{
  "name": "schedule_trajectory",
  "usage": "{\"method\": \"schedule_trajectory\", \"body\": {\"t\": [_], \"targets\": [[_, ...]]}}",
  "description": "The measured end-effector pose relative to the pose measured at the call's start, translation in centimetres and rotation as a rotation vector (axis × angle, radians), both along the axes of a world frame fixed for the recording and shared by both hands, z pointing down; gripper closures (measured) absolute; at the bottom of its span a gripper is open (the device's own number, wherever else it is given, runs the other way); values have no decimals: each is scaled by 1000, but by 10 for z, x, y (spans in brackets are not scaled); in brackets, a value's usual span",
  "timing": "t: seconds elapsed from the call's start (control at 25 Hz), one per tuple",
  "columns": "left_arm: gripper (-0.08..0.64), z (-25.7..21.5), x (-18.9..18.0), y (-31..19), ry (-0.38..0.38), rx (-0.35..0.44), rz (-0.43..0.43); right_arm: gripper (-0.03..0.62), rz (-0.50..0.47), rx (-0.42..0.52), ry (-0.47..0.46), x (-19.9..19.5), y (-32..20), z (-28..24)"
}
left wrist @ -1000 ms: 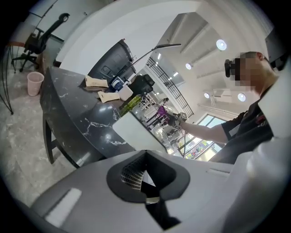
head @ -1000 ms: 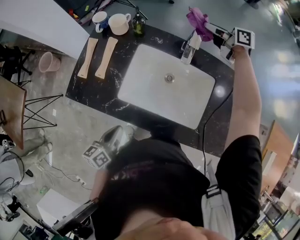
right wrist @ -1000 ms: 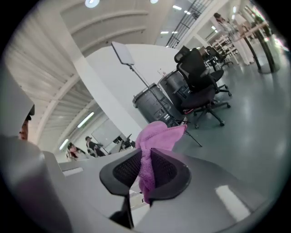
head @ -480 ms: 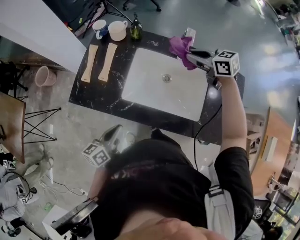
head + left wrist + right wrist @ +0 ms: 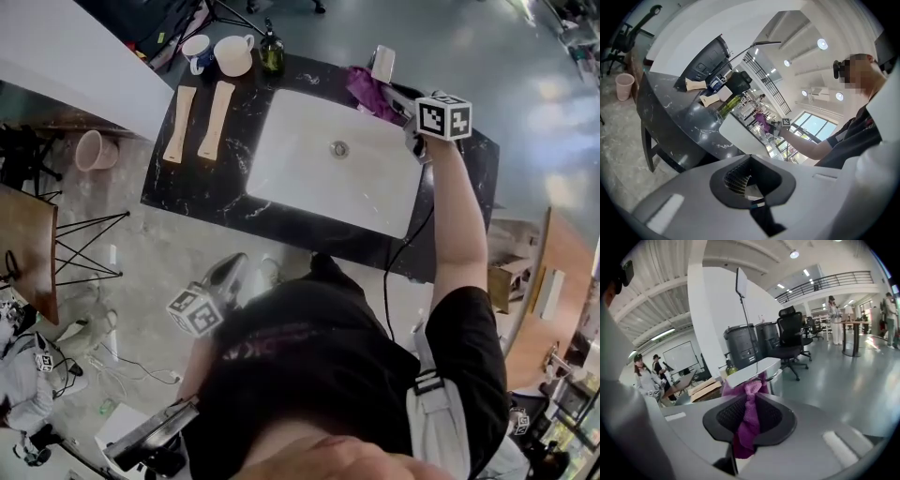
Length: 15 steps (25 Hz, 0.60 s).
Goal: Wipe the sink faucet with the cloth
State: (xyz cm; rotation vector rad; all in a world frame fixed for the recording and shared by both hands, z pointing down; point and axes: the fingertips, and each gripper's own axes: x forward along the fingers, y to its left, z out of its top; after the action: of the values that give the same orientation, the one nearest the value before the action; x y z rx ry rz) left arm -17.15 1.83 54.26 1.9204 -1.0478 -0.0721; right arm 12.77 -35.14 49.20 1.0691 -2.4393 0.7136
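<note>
Right tongs [image 5: 751, 414]: clenched on the purple cloth [image 5: 749, 420]. A bunched fold runs between the pads, and its upper end meets the faucet [image 5: 754, 370] just under the pale flat spout.

Left tongs [image 5: 746, 182]: jaws slightly parted with nothing between them, held low beside the person's body, off the desk [image 5: 192, 178] and idle.

Change noted: a second ago the cloth sat up at the faucet's top. The right tongs [image 5: 392, 101] have since come down and toward the basin, and the cloth [image 5: 366, 87] now lies against the faucet's [image 5: 382, 64] lower front, at the rim of the sink [image 5: 300, 164]. Judgement: one wiping stroke down the faucet appears done or nearly so. The sides and base likely remain, and the grip looks sound for more strokes.

Edges and room: the faucet stands at the desk's far edge, with open floor beyond. The basin on the near side is empty and gives free travel. The bottle [image 5: 272, 54], two cups [image 5: 234, 53] and two wooden pieces [image 5: 196, 122] lie to the left, well apart. The cable [image 5: 398, 272] from the right tongs hangs over the desk's near edge. It could snag on a wide sweep.
</note>
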Motion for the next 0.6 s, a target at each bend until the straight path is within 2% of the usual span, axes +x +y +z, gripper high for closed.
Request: {"method": "schedule_trajectory", "body": {"t": [0.12, 0.24, 0.4, 0.6], "targets": [[568, 3, 4, 1, -9, -9, 5, 522, 103, 33, 4, 11, -27, 1], [568, 5, 6, 1, -11, -13, 9, 522, 127, 63, 1, 12, -29, 0], [567, 3, 10, 2, -2, -4, 16, 525, 124, 54, -41, 6, -16, -1], [568, -3, 14, 1, 13, 25, 32, 526, 68, 69, -92, -13, 38, -8]]}}
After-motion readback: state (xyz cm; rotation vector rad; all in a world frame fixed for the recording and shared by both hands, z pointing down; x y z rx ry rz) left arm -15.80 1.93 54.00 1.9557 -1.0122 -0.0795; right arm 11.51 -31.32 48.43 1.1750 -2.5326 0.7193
